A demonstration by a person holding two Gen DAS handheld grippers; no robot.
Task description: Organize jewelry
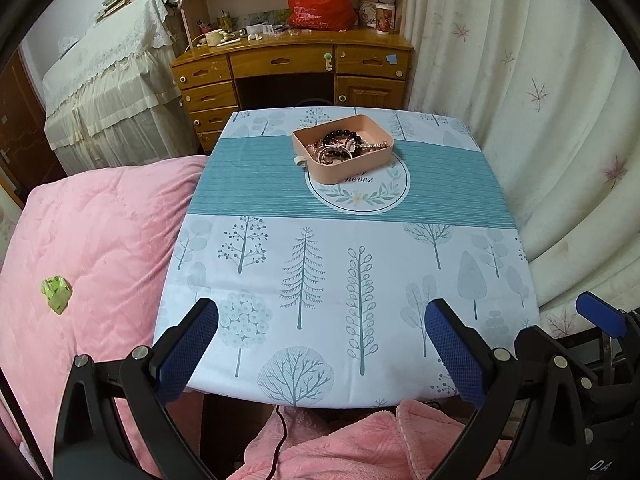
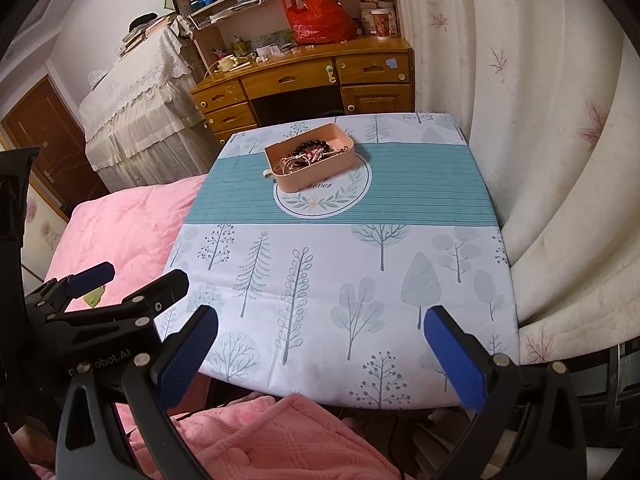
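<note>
A pink rectangular box (image 1: 352, 166) sits on the far middle of the table, on the teal stripe and the white round emblem. It holds a tangle of jewelry (image 1: 340, 145), with a dark bead bracelet on top; it also shows in the right wrist view (image 2: 294, 181) with its jewelry (image 2: 306, 156). My left gripper (image 1: 322, 316) is open and empty above the table's near edge. My right gripper (image 2: 322, 322) is open and empty above the near edge, beside the left one. Both are far from the box.
The table (image 1: 320, 280) has a tree-print cloth. A pink quilt (image 1: 92, 240) with a small green item (image 1: 56, 292) lies to the left. A cream curtain (image 1: 540, 100) hangs on the right. A wooden desk (image 1: 292, 68) stands behind the table.
</note>
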